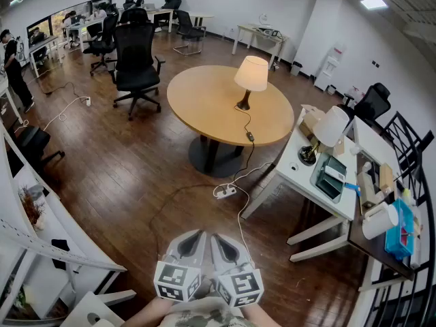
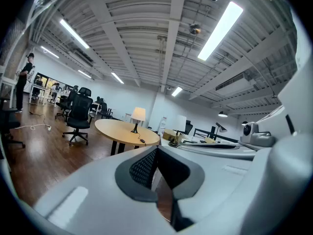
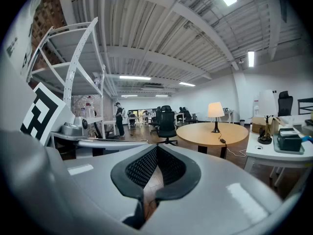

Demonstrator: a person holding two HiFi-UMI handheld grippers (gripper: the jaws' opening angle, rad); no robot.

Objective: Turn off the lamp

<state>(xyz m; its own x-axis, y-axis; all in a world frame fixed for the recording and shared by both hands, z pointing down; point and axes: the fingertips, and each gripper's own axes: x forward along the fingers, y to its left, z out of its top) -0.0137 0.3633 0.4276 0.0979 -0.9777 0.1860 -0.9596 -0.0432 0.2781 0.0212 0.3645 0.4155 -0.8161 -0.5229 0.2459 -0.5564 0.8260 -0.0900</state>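
Lamp point(image 1: 251, 73) sits on the far right part of the round wooden table point(image 1: 197, 104), mid-room and well apart from both grippers. The shade glows warm, so I read it as on.

The left gripper point(image 1: 193, 240) and right gripper point(image 1: 227, 244) are at the near edge, side by side. Both have their jaws closed tip to tip with nothing held, and both are angled slightly down toward the floor ahead.

Handling, my read:
- The lamp has a small dark base, a thin stem and a wide shade. It is probably light and top-heavy, so a side push could tip it.
- The shade looks like thin fabric or paper. It would crush easily, so don't grab it.
- The cord point(image 1: 245, 118) runs from the base toward the near edge of the table, over the rim and down to a power strip point(image 1: 227, 191) on the floor.
- A small dark block on the cord point(image 1: 250, 136) lies on the tabletop near the rim. It is likely the inline switch, though it is too small to tell the type.
- The switch body should be hard plastic, but it sits on a limp cord over a smooth top, so it will skate when pressed.

Where to take hold: pin the switch body with one gripper and press straight down with the closed tip of the other. If no button is reachable there, steady the lamp by its base, never by the shade.
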